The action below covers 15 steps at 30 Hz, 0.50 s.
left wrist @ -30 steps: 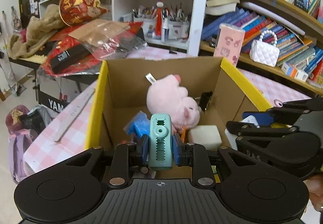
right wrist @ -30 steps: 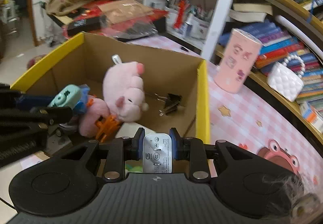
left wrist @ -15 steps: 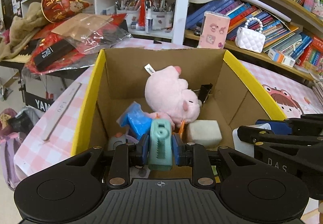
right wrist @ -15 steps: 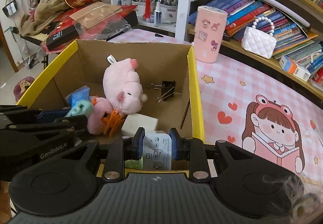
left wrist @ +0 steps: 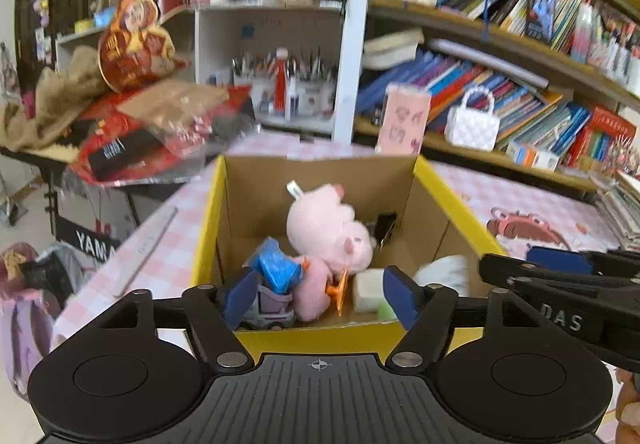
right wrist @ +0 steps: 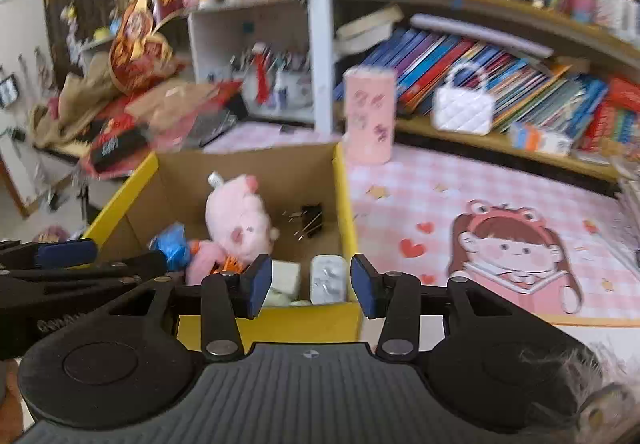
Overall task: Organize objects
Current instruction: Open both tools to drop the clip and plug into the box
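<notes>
I am holding both grippers spread wide and empty over the near edge of a yellow-rimmed cardboard box: left gripper, right gripper. A white charger is lying inside by the right wall, beside a pink plush pig.

The left hand-held gripper hangs with its blue pads spread wide and nothing between them, just short of the near yellow rim of the cardboard box. Inside the box a pink plush pig lies in the middle, a blue toy to its left above a small purple car, a white block to the right, and a black binder clip at the far right. The right hand-held gripper reaches in from the right, over the checked table.
</notes>
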Available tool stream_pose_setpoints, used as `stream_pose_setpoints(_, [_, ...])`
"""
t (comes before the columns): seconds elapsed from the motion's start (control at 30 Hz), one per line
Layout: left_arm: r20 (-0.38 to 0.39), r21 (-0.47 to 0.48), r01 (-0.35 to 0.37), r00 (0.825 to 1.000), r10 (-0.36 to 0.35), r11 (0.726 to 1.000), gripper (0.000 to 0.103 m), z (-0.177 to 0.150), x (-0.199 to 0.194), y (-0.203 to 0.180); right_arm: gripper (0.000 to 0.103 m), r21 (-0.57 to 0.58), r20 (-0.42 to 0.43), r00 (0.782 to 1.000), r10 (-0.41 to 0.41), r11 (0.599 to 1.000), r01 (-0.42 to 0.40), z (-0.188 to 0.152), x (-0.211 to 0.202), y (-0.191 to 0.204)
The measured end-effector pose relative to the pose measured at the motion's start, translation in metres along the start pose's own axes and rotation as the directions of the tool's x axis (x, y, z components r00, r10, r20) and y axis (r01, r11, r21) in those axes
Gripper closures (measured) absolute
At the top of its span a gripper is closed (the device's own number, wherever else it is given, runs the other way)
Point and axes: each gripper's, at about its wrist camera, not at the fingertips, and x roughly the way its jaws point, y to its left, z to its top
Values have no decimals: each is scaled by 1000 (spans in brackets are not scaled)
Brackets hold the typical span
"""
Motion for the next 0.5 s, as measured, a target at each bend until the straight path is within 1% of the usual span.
stream_pose_setpoints(0.07, [25, 4, 9, 1000, -9, 1000, 24, -1, -14, -2, 60, 27, 27, 999, -33, 999, 32, -5, -17, -4])
stream_pose_setpoints(0.13, [50, 12, 17, 999, -18, 1000, 15, -6, -29, -6, 58, 53, 48, 996, -78, 996, 75, -14, -34, -8])
stream_pose_setpoints(0.17, [59, 18, 22, 998, -23, 1000, 12, -8, -35, -9, 55, 62, 56, 993, -102, 993, 98, -18, -42, -10])
stream_pose_setpoints(0.2, [67, 28, 29, 997, -31, 999, 7, -13, -41, -12, 50, 73, 65, 989, -131, 989, 126, -24, -52, -12])
stream_pose_setpoints(0.23, [71, 38, 35, 997, -37, 999, 4, -16, -47, -15, 47, 82, 70, 985, -155, 985, 149, -30, -59, -14])
stream_pose_setpoints(0.27, [70, 48, 41, 997, -44, 998, 3, -21, -51, -18, 39, 89, 76, 981, -179, 981, 172, -36, -67, -15])
stream_pose_setpoints(0.3, [63, 59, 47, 997, -51, 997, 2, -26, -55, -21, 35, 94, 83, 975, -206, 976, 198, -43, -75, -15])
stream_pose_setpoints(0.37, [44, 79, 59, 997, -63, 995, 1, -35, -61, -26, 30, 94, 88, 965, -246, 967, 238, -57, -88, -16])
stream_pose_setpoints(0.4, [34, 90, 63, 997, -66, 994, 1, -41, -64, -29, 24, 97, 87, 960, -267, 961, 258, -63, -94, -17])
stream_pose_setpoints(0.43, [26, 97, 64, 997, -67, 993, 0, -46, -66, -31, 20, 103, 85, 953, -290, 954, 281, -70, -100, -18])
stream_pose_setpoints(0.5, [14, 104, 63, 998, -65, 993, 0, -54, -72, -35, 4, 119, 80, 939, -334, 938, 324, -81, -110, -20])
